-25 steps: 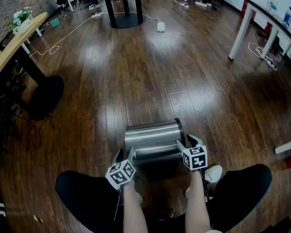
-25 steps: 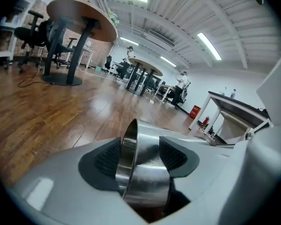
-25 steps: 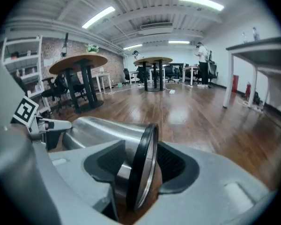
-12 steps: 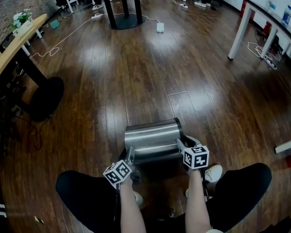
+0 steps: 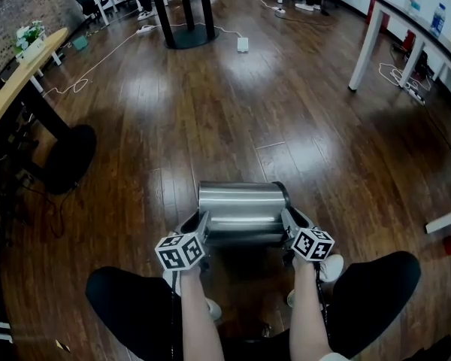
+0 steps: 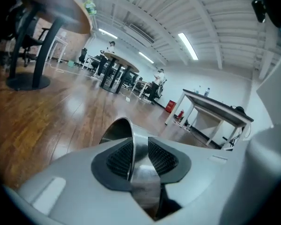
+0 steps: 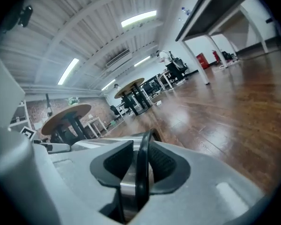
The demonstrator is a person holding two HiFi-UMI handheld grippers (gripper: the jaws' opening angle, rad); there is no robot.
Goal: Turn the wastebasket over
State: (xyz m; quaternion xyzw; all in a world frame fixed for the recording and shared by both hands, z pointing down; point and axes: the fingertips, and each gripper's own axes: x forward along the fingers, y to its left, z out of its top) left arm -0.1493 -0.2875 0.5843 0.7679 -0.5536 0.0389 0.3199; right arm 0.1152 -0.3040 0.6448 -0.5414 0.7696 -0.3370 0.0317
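A brushed-steel wastebasket [image 5: 240,213] lies on its side across the wooden floor just in front of the person's knees, its black-rimmed mouth at the right end. My left gripper [image 5: 199,222] is at the left end. In the left gripper view its jaws [image 6: 139,156] are closing, with the thin steel edge [image 6: 126,130] pinched between the pads. My right gripper [image 5: 292,220] is at the right end. The right gripper view shows its closing jaws [image 7: 141,165] clamped on the black rim [image 7: 145,142].
A black round table base [image 5: 68,153] stands on the floor at the left, under a wooden desk [image 5: 15,81]. White table legs [image 5: 361,51] stand at the right. A power strip [image 5: 243,43] and cables lie far ahead. A white shoe [image 5: 332,268] is beside the right gripper.
Both grippers have closed on the basket's ends. The left gripper rose and moved in to the left rim. The basket now sits squarer across the view and looks slightly raised.
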